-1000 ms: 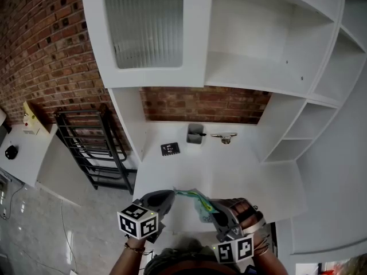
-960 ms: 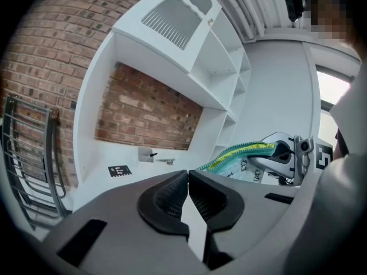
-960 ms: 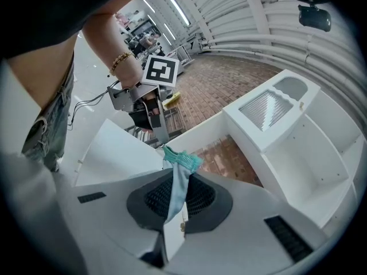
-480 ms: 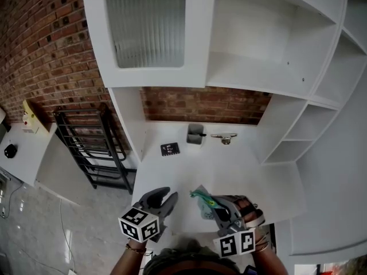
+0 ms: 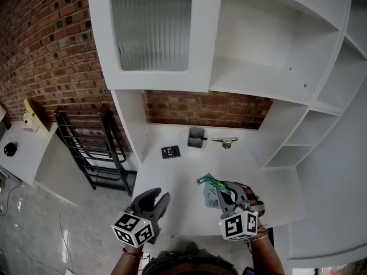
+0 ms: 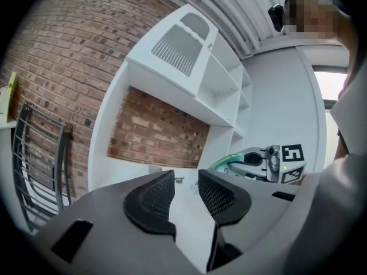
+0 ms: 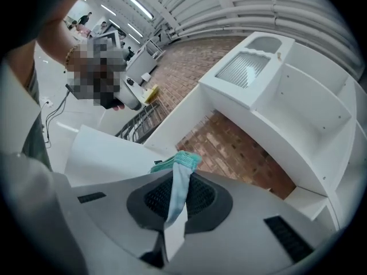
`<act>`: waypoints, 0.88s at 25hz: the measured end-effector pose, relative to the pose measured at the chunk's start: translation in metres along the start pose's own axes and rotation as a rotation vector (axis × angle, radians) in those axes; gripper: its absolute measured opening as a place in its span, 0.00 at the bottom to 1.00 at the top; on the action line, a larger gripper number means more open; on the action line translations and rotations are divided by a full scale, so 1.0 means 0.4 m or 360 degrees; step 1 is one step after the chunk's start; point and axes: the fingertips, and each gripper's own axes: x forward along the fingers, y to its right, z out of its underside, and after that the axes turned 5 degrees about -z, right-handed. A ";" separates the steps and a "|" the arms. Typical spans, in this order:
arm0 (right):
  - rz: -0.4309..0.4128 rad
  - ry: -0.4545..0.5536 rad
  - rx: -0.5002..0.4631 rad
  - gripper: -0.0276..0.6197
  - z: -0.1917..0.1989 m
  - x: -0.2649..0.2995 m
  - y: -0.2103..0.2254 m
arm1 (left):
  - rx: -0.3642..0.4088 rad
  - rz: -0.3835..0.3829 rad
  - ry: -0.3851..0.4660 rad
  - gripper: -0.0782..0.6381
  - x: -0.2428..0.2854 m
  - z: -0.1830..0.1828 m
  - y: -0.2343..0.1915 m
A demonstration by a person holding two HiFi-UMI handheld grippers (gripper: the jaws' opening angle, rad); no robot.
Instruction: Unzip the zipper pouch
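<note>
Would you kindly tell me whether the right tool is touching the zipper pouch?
Touching. The right gripper view shows the right tool with jaws closed on the zipper pouch, its fabric pinched between them.

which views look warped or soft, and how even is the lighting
Head view: the wide lens bows the shelves, but it is sharp and evenly lit. Left gripper view: strong fisheye, black corners, the brick wall curves. Right gripper view: same fisheye; the pouch, close to the lens, looks slightly soft.
</note>
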 end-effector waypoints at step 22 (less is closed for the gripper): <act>0.0012 -0.0021 0.0074 0.05 0.022 0.290 0.194 | -0.0024 -0.0034 -0.0016 0.26 -0.032 0.010 -0.009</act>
